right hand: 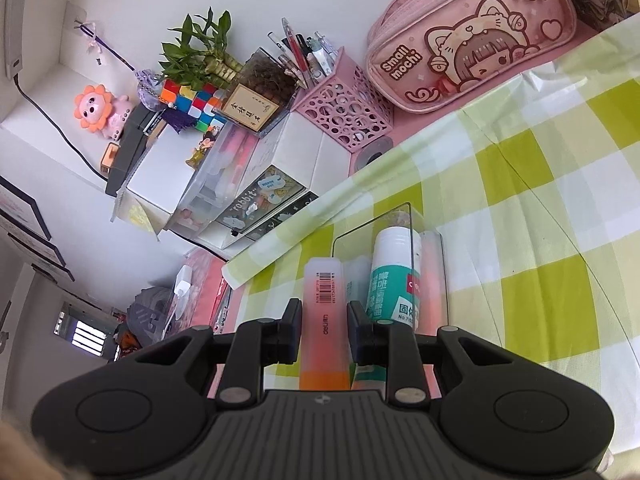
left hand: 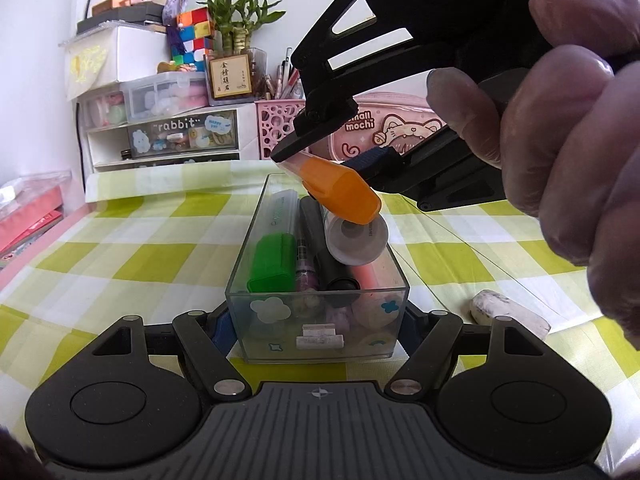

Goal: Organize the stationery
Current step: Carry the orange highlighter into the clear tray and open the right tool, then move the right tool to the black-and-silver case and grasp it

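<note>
A clear plastic box stands on the checked cloth, holding a green highlighter, dark pens, a pink marker and a white glue stick. My left gripper is shut on the box's near end, one finger on each side. My right gripper is shut on an orange highlighter and holds it tilted above the box's far half. In the right wrist view the right gripper clamps the orange highlighter, with the glue stick and box below.
A white eraser lies on the cloth right of the box. At the back stand a pink pencil case, a pink pen holder, a drawer unit and a plant. Red books lie at the left.
</note>
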The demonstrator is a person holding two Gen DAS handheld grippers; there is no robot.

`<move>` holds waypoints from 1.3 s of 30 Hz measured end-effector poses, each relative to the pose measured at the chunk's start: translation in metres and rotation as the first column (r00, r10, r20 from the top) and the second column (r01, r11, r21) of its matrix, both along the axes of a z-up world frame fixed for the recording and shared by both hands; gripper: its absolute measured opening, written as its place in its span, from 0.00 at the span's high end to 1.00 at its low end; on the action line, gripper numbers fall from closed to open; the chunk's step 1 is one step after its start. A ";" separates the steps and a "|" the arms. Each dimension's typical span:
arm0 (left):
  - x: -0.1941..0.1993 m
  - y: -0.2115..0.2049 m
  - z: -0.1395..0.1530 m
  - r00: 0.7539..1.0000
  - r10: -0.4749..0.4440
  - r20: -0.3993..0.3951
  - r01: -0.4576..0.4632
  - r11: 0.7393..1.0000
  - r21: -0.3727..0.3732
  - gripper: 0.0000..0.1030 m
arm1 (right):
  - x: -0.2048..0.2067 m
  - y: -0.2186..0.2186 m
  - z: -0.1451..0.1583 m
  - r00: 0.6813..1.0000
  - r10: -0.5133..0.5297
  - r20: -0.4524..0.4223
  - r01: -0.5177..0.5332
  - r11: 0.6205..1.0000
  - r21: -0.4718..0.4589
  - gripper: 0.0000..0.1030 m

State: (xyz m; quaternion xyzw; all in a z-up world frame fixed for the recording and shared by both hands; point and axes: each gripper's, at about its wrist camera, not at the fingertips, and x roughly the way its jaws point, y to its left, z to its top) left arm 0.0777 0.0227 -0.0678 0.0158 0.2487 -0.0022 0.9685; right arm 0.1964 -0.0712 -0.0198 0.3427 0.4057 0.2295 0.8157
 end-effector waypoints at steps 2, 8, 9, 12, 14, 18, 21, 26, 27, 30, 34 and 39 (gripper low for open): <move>0.000 0.000 0.000 1.000 0.000 0.000 0.000 1.000 0.000 0.29 | 0.000 0.000 0.000 1.000 -0.001 0.002 0.001 1.000 0.001 0.73; 0.000 0.000 0.000 1.000 -0.001 0.000 0.001 1.000 0.000 0.29 | -0.002 -0.003 0.004 1.000 -0.009 0.030 0.009 1.000 -0.015 0.73; 0.000 0.000 0.000 1.000 0.000 0.000 0.000 1.000 0.000 0.29 | -0.003 -0.004 0.004 0.999 -0.009 0.035 0.009 1.000 -0.014 0.73; 0.000 0.000 0.000 1.000 0.000 0.000 0.000 1.000 0.000 0.29 | -0.007 -0.009 0.006 0.999 -0.005 0.051 0.006 1.000 -0.012 0.72; 0.000 0.000 0.000 1.000 0.000 0.000 0.000 1.000 0.000 0.29 | -0.010 -0.012 0.008 0.998 -0.004 0.062 0.005 1.000 -0.019 0.71; -0.001 0.001 0.000 1.000 -0.001 0.000 0.001 1.000 -0.002 0.29 | -0.014 -0.016 0.013 0.996 -0.009 0.092 0.014 0.999 -0.051 0.66; -0.001 0.001 -0.001 1.000 -0.001 0.000 0.001 1.000 -0.002 0.29 | -0.017 -0.020 0.015 0.993 -0.012 0.116 0.021 0.997 -0.072 0.64; -0.001 0.001 -0.001 1.000 -0.001 0.000 0.001 1.000 -0.002 0.29 | -0.028 -0.026 0.018 0.984 0.019 0.177 0.016 0.981 -0.192 0.60; -0.001 0.001 -0.001 1.000 -0.001 0.000 0.001 1.000 -0.002 0.29 | -0.030 -0.027 0.019 0.982 0.028 0.188 0.014 0.975 -0.220 0.59; -0.001 0.001 -0.001 1.000 -0.001 0.000 0.001 1.000 -0.002 0.29 | -0.036 -0.033 0.020 0.975 0.045 0.215 0.022 0.954 -0.299 0.57; -0.001 0.001 -0.001 1.000 -0.002 0.001 0.002 1.000 -0.006 0.29 | -0.045 -0.044 0.022 0.966 0.056 0.252 0.042 0.929 -0.369 0.50; -0.001 0.002 -0.001 1.000 -0.002 0.000 0.002 1.000 -0.007 0.29 | -0.052 -0.061 0.019 0.964 0.065 0.258 0.062 0.887 -0.457 0.39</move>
